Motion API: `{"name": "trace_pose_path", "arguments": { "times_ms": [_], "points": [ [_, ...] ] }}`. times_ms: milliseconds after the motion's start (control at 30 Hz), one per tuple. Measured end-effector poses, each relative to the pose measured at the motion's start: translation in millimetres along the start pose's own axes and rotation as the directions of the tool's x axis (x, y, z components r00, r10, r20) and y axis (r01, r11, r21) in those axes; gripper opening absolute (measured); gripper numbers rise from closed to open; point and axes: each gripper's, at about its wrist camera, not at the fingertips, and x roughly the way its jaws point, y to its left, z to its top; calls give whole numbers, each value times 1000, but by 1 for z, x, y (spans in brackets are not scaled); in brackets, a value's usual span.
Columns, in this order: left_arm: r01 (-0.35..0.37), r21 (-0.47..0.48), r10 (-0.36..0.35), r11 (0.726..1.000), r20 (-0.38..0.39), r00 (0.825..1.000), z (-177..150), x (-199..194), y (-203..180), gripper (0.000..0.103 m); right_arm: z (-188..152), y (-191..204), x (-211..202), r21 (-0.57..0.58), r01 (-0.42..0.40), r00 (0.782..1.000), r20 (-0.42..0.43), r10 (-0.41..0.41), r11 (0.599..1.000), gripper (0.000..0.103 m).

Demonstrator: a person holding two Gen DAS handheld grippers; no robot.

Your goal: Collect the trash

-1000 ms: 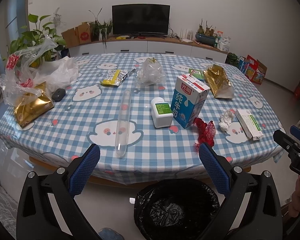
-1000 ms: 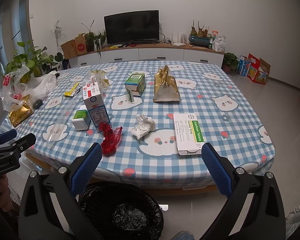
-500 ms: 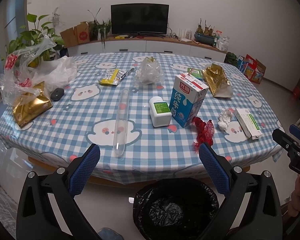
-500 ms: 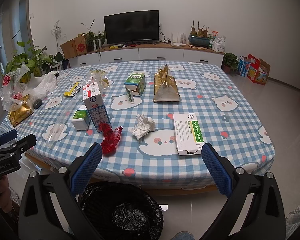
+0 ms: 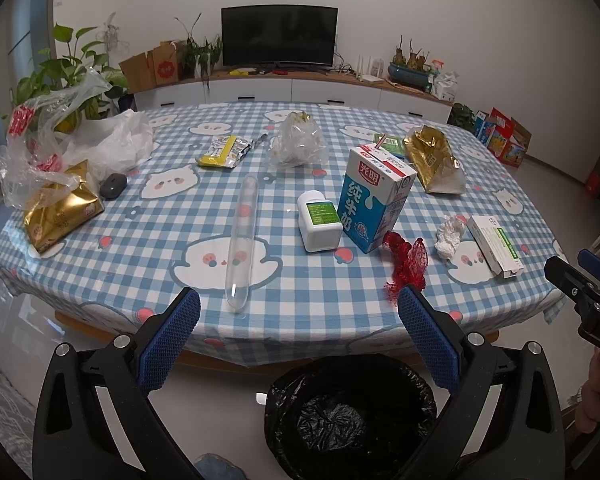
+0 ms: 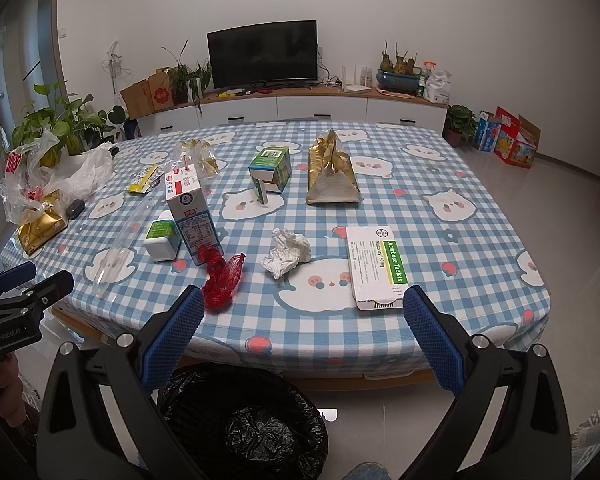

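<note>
Both tongs are wide open w/ nothing between the blue pads: left gripper [image 5: 298, 334] and right gripper [image 6: 303, 330] hang short of the near table edge, over 1 bin w/ black liner [image 6: 244, 420] on the floor just below that edge. The trash sits on the table [image 6: 460, 216], blue-check cloth. Count: 1 milk carton [image 5: 374, 204] upright w/ straw, 1 white pill bottle [image 5: 320, 226] lying just beside its left side, 1 red mesh net [image 5: 406, 258] in front of the carton near the edge, 1 crumpled tissue [image 6: 286, 252], 1 flat tablet box [image 6: 376, 266] close to the right gripper's right pad, 1 long clear tube [image 5: 242, 236] lying lengthwise toward the left gripper. Further back: 1 green box [image 6: 270, 170] w/ flap open, 2 gold foil bags – one mid-table [image 6: 330, 174], one at far left [image 5: 60, 208] – 1 yellow snack wrapper [image 5: 222, 152], 1 clear crumpled wrapper [image 5: 298, 142], a heap of clear plastic bags [image 5: 80, 136] (can't count), 1 dark small object [image 5: 113, 185] beside them. A hand [image 6: 2, 392] holds the left gripper.
</note>
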Motion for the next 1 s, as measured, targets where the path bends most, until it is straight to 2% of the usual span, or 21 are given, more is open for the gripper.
{"name": "trace_pose_path", "arguments": {
  "times_ms": [1000],
  "points": [
    [-5, 3, 5, 1000, -8, 1000, -5, 2, 0, 97, -1, -1, 4, 5, 3, 1000, -5, -3, 1000, 95]
  ]
}}
